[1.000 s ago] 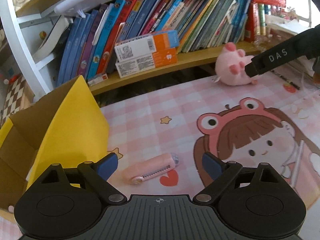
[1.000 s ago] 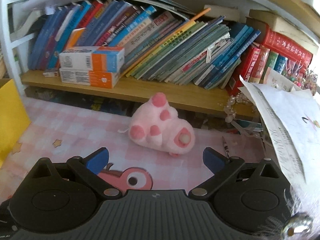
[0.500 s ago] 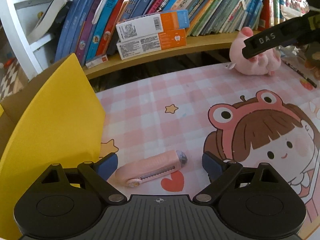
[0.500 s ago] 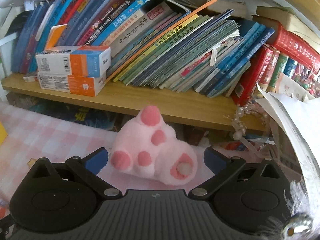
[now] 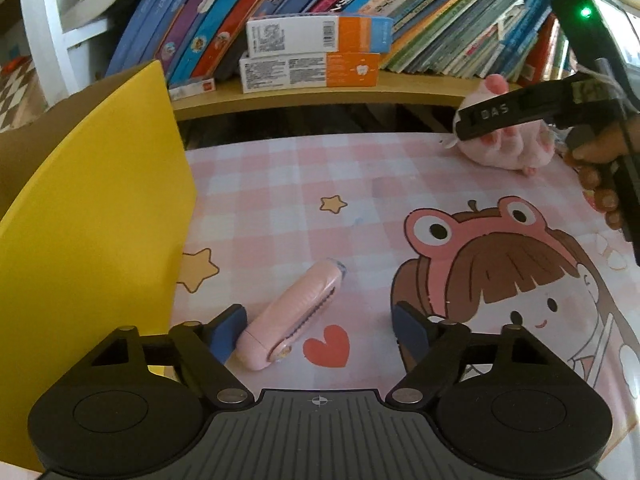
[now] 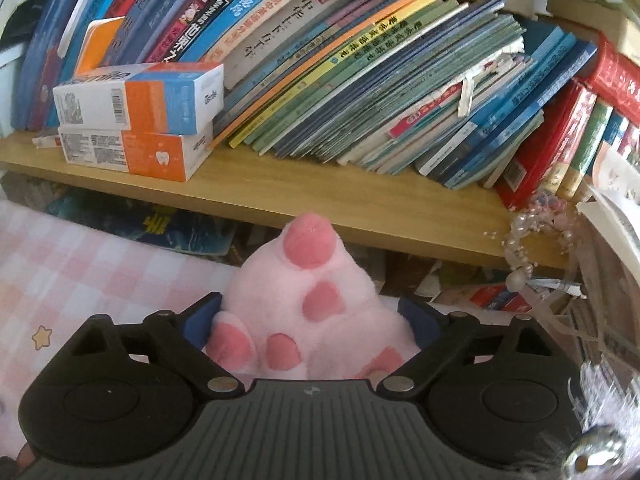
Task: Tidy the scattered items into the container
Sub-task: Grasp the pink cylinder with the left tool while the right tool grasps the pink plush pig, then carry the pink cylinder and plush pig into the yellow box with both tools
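While right gripper (image 6: 312, 320) closes around plush toy (image 6: 316, 312); left gripper (image 5: 316, 326) straddles pink cutter (image 5: 292, 320).

plush toy (image 6: 312, 320): fluffy pink cloth; utility knife (image 5: 292, 320): smooth matt plastic; shelf (image 6: 320, 204): wood; mat (image 5: 320, 184): glossy

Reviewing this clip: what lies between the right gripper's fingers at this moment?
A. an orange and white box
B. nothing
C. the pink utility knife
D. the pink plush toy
D: in the right wrist view the pink plush toy fills the gap of the right gripper, whose jaws have just been closing around it.
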`<action>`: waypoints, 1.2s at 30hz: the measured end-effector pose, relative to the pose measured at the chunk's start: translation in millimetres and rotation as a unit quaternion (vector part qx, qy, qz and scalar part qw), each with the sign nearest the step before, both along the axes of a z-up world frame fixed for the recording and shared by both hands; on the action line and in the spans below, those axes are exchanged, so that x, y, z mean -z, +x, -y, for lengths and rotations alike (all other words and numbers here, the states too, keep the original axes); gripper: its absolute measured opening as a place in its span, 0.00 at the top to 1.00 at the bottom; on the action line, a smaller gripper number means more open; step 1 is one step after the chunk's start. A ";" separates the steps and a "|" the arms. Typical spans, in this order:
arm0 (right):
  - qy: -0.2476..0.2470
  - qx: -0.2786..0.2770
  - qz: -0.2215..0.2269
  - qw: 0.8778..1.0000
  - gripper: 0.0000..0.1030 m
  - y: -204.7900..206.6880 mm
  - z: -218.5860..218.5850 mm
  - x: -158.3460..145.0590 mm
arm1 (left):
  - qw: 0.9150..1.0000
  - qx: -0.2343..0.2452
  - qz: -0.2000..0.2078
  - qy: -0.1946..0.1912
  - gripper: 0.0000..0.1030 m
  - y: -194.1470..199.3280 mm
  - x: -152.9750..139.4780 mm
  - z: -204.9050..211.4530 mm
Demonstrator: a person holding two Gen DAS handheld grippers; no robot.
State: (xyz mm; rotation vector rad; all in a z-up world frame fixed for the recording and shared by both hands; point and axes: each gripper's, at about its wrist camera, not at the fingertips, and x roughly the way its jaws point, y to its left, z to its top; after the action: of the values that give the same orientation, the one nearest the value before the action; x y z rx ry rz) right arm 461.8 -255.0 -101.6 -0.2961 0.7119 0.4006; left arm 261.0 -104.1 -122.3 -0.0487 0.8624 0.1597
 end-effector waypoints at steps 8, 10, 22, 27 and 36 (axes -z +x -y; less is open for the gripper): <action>-0.006 0.000 -0.002 1.000 0.25 -20.0 5.5 -6.6 | 0.999 0.031 0.007 0.001 0.81 -2.7 -5.0 4.5; -0.001 0.003 -0.011 1.000 0.25 -27.5 9.9 -8.9 | 0.999 0.035 0.006 -0.007 0.82 -4.3 -6.2 2.9; 0.028 0.019 -0.052 0.998 0.25 -98.0 34.7 -28.0 | 0.998 0.061 0.024 -0.025 0.82 -27.0 -25.3 9.1; 0.045 0.021 -0.051 0.997 0.24 -129.2 45.3 -43.9 | 0.996 0.077 0.036 -0.034 0.82 -41.5 -38.7 12.3; 0.046 0.017 -0.034 0.998 0.24 -175.5 52.4 -66.9 | 0.991 0.113 0.066 -0.042 0.82 -71.1 -64.6 19.5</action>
State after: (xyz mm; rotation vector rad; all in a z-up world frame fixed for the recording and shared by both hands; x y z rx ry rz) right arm 286.2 -307.4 -34.7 -0.1835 0.7611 0.4111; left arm 189.9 -123.6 -57.8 -0.0397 0.7366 -0.0918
